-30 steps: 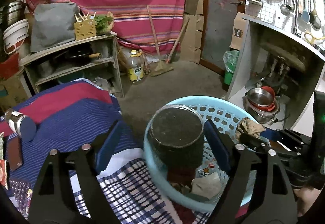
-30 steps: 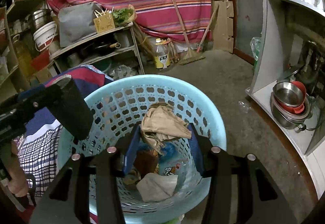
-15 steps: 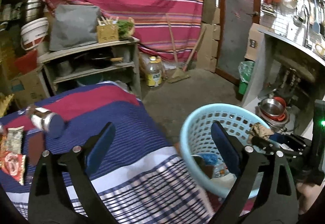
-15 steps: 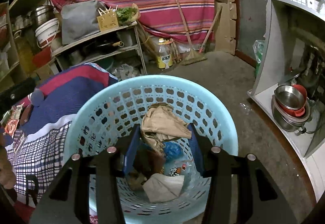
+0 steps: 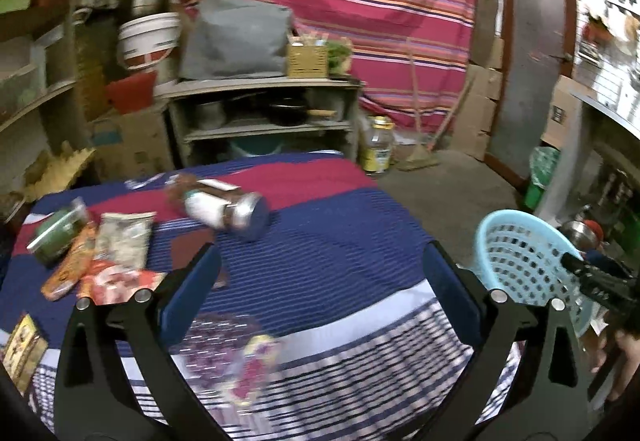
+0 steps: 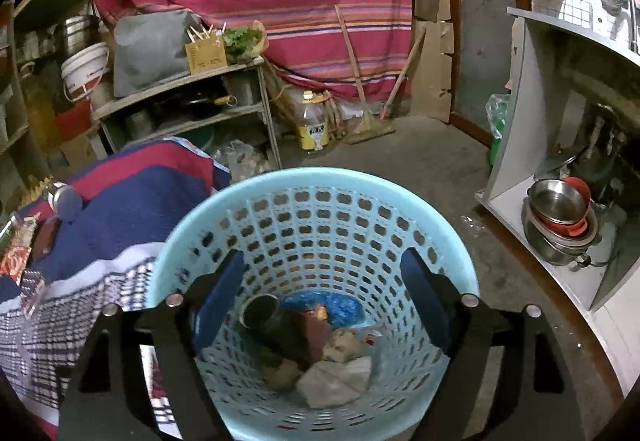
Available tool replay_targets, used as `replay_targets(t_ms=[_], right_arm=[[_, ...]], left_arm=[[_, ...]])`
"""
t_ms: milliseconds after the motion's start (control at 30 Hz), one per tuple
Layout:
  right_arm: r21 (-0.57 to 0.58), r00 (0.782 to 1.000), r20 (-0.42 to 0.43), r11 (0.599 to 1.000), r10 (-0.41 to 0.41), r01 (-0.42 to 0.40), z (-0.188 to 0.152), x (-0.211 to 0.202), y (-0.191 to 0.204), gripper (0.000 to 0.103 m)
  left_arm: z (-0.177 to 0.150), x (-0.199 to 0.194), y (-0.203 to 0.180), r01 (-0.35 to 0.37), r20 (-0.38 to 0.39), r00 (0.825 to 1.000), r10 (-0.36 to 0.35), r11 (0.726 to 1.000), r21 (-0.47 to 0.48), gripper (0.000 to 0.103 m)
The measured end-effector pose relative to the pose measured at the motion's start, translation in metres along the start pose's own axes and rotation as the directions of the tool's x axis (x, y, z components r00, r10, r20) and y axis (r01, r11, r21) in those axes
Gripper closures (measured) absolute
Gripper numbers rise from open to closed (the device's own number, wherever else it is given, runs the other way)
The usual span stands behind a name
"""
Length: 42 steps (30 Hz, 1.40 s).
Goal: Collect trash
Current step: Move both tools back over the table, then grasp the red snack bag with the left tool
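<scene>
Jaws of left gripper (image 5: 320,281) opening wide, nothing between, above striped worktop (image 5: 340,241) with wrappers (image 5: 116,261). Jaws of right gripper (image 6: 322,291) opening, empty, over blue basket (image 6: 456,261); trash (image 6: 332,377) inside at bottom.

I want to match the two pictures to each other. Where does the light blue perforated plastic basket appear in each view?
Left wrist view: the light blue perforated plastic basket stands at the right edge, beside the blue and red striped cloth.
Right wrist view: the basket fills the lower centre, trash inside.
Shared landmark: the yellow-labelled plastic bottle on the floor.
</scene>
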State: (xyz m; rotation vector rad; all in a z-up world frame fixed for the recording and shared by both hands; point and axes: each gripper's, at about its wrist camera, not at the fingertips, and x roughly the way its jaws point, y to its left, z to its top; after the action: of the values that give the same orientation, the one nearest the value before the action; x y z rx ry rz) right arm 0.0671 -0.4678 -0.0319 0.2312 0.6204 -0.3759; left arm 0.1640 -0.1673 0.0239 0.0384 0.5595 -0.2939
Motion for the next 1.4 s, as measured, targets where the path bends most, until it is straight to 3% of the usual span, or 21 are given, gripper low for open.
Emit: replay_targets(t_ms=[167,267,433,867,1033,1100,1200,1333,1400], right_arm=[[-0.037,0.999,0.03,0.999,0.032,-0.031,0.005,-0.011,0.04,0.023],[-0.056,0.997,0.043,0.997,0.061,-0.058,0.003,-0.015,0.068,0.015],[-0.086,0.994,0.021,0.991,0.103,-0.101,-0.005,-0.012,0.108,0.015],[-0.204,0.984,-0.034,0.962,0.176,-0.18,-0.026,-0.004,0.199,0.015],[-0.238,0.98,-0.047,0.95,0.196,-0.201,-0.031,-0.004,0.222,0.015],[-0.247,0.978,-0.059,0.947,0.199,-0.207,-0.032,-0.001,0.229,0.015],[-0.251,0.977,-0.068,0.944,0.204,-0.214,-0.034,0.001,0.237,0.015],[-0.255,0.975,-0.078,0.941,0.209,-0.222,-0.035,0.003,0.246,0.015],[-0.259,0.975,-0.08,0.94,0.209,-0.223,-0.035,0.003,0.25,0.015]], left_arm=[[-0.003,-0.01,0.051,-0.065,-0.004,0.998,0.065,0.997,-0.042,0.006],[-0.006,-0.013,0.074,-0.101,-0.009,0.995,0.101,0.993,-0.055,0.006],[-0.016,-0.012,0.115,-0.175,-0.026,0.984,0.174,0.983,-0.052,0.006],[-0.054,0.015,0.183,-0.25,-0.116,0.965,0.236,0.959,-0.13,0.006],[-0.06,0.03,0.195,-0.256,-0.151,0.96,0.234,0.956,-0.145,0.006],[-0.061,0.037,0.2,-0.231,-0.175,0.963,0.203,0.96,-0.159,0.007],[-0.061,0.047,0.203,-0.214,-0.201,0.963,0.179,0.962,-0.167,0.018],[-0.065,0.062,0.205,-0.176,-0.258,0.957,0.129,0.969,-0.17,0.047],[-0.065,0.062,0.205,-0.166,-0.255,0.96,0.118,0.97,-0.179,0.05]])
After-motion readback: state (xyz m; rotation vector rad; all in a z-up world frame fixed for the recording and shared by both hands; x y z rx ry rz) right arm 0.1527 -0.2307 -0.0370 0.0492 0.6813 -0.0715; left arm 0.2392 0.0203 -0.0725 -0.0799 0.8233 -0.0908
